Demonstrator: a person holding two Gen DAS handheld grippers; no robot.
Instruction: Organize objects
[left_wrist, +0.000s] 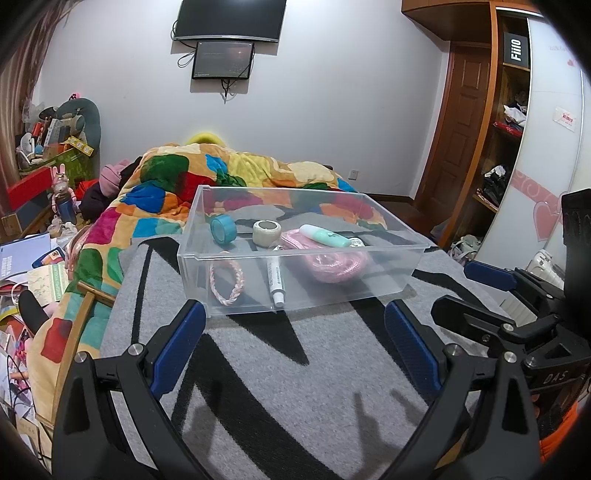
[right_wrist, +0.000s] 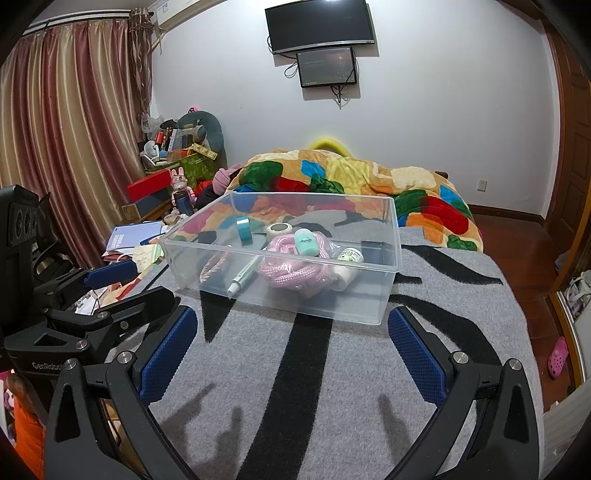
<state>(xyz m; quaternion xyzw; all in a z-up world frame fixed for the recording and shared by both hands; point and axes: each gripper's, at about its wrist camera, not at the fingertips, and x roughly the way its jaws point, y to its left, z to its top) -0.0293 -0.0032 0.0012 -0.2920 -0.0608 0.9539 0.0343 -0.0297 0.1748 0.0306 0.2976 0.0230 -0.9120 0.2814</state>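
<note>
A clear plastic bin (left_wrist: 207, 284) (right_wrist: 388, 273) stands on a grey and black blanket. Inside lie a blue tape roll (left_wrist: 223, 229) (right_wrist: 243, 226), a beige tape roll (left_wrist: 266, 232) (right_wrist: 277, 229), a pink cord bundle (left_wrist: 332, 262) (right_wrist: 291, 271), a mint bottle (left_wrist: 325, 236) (right_wrist: 307, 242), a white tube (left_wrist: 275, 282) (right_wrist: 242, 275), a pink braided bracelet (left_wrist: 226, 282) and a small jar (right_wrist: 351, 255). My left gripper (left_wrist: 295, 314) is open and empty just before the bin. My right gripper (right_wrist: 291, 325) is open and empty, also before the bin. Each shows in the other's view, the right one (left_wrist: 491, 280) and the left one (right_wrist: 110, 275).
The grey and black blanket (left_wrist: 295, 387) (right_wrist: 332, 369) covers the bed, with a colourful quilt (left_wrist: 177, 184) (right_wrist: 369, 173) bunched behind the bin. Clutter of boxes and papers (left_wrist: 40, 229) (right_wrist: 155, 206) lies left of the bed. A wardrobe (left_wrist: 509, 140) stands right.
</note>
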